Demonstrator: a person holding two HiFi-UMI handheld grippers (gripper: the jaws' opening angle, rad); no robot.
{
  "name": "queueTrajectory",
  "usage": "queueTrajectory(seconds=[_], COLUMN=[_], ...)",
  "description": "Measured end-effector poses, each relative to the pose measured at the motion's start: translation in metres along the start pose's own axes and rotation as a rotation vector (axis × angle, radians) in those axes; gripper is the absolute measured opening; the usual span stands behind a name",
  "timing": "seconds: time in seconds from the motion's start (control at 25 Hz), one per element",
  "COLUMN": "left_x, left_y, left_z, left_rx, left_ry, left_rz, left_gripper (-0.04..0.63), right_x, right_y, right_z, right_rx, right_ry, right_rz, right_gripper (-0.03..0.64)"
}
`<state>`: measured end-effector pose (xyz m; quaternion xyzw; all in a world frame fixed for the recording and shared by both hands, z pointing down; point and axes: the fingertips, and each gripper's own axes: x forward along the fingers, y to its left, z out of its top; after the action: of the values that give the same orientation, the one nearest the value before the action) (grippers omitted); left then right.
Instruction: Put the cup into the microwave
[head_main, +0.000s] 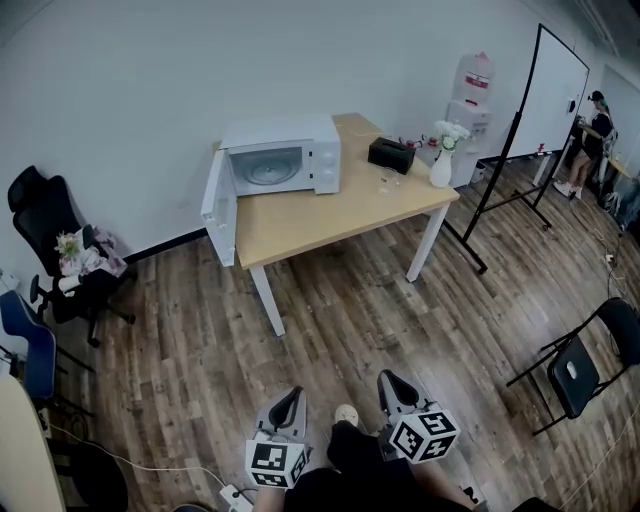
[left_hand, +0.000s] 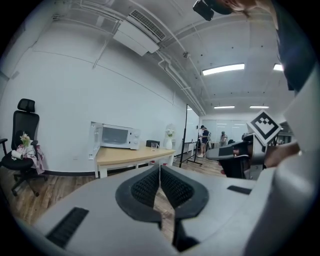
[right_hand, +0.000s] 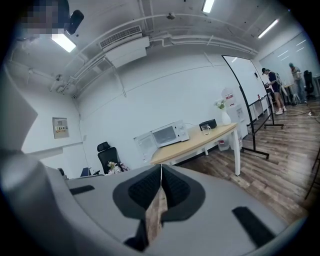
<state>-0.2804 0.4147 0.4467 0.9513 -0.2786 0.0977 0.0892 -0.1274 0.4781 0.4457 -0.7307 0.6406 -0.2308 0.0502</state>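
Note:
A white microwave stands at the back left of a wooden table, its door swung open to the left. A small clear glass cup sits on the table to the microwave's right. Both grippers are low in the head view, well short of the table over the wood floor. My left gripper and right gripper are shut with nothing in them. The left gripper view shows the shut left gripper, the microwave and the cup. In the right gripper view are the right gripper, the microwave and the cup.
On the table also stand a black box and a vase of white flowers. A black office chair is at the left, a folding chair at the right. A whiteboard stand, a water dispenser and a person are behind.

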Motion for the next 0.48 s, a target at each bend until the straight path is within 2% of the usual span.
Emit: queueTrajectory(seconds=[0.48], left_x=[0.099], left_y=[0.018], left_z=[0.030], left_rx=[-0.002], left_ry=[0.010], left_rz=[-0.017], left_gripper=[0.005], right_x=[0.078], right_y=[-0.055], right_z=[0.043], right_rx=[-0.001], right_ry=[0.010], right_rz=[0.003], right_gripper=[-0.005])
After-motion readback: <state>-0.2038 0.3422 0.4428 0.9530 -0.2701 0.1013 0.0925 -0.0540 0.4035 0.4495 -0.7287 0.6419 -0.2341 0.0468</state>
